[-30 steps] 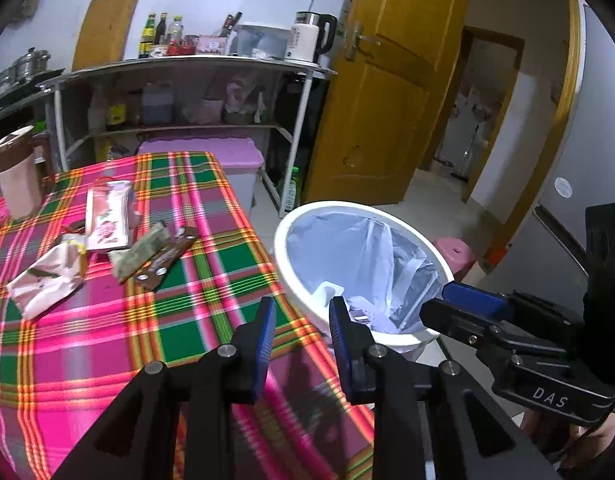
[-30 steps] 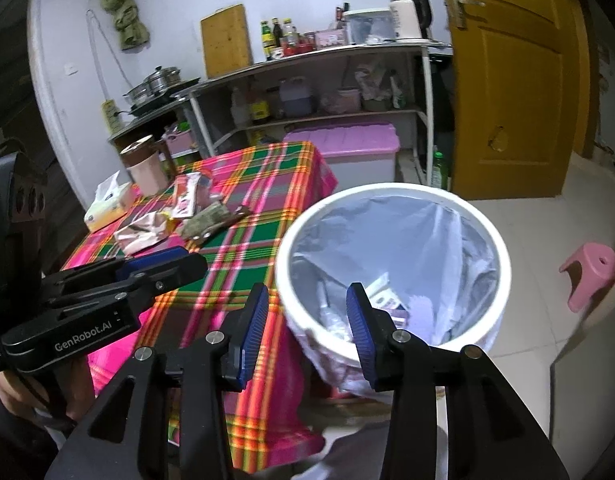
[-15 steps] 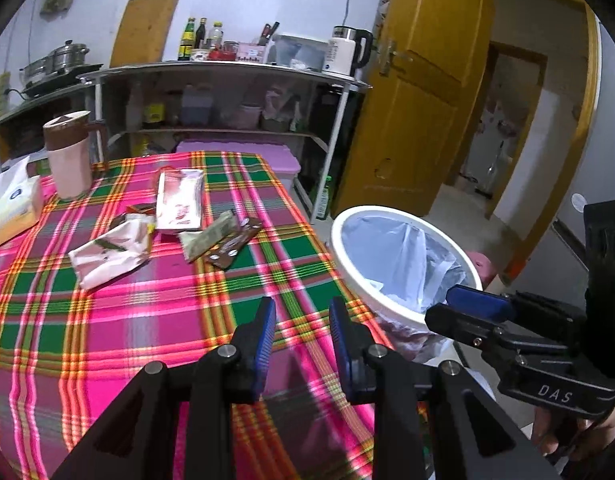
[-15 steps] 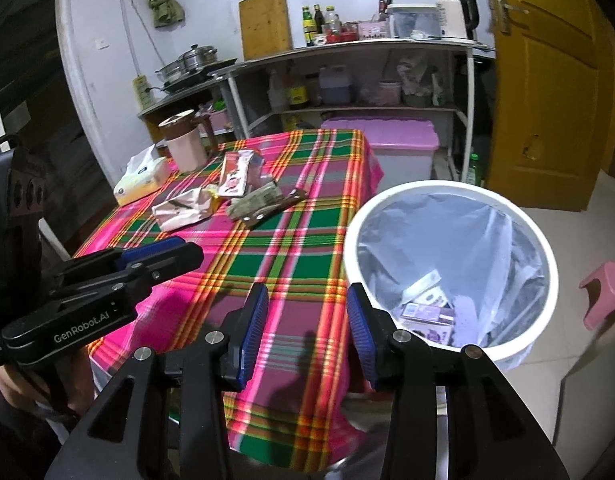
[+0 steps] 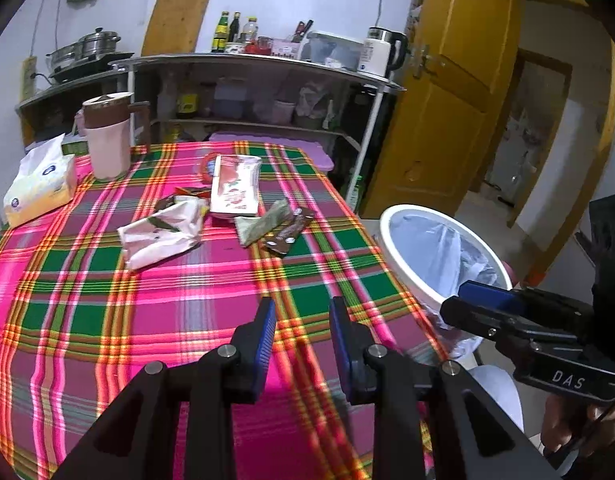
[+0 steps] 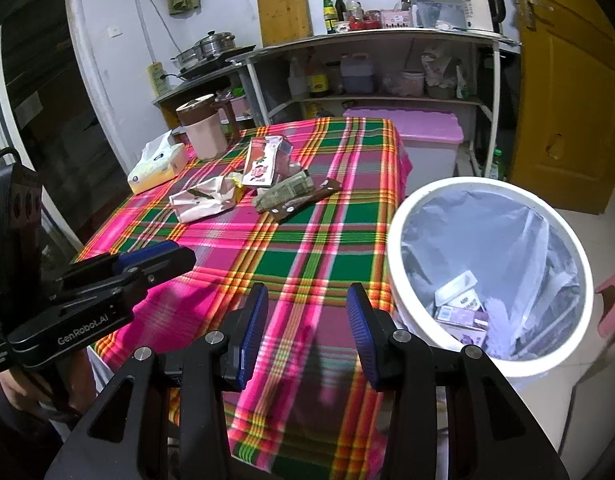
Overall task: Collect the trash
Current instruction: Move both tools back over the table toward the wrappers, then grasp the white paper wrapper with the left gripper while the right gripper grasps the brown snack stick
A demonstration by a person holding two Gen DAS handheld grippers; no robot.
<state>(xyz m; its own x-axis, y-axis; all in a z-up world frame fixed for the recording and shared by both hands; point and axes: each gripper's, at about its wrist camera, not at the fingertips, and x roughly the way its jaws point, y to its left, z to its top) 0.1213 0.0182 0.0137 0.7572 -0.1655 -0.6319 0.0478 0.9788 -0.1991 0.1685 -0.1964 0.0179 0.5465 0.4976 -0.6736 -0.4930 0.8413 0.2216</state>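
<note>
Where plaid cloth (image 5: 155, 320) lies — both ribbed-padded grippers, left (image 5: 303, 330) and right (image 6: 307, 320), open, empty.

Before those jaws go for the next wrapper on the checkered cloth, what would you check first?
1. Left gripper empty, jaws apart: ok.
2. Right gripper empty, jaws apart: ok.
3. Wrappers left on the tablecloth: white wrapper, green wrapper, brown wrapper, red-and-white packet: ok.
4. Bin beside the table, liner open, room inside: ok.
5. Jug and tissue pack apart from the wrappers: ok.
</note>
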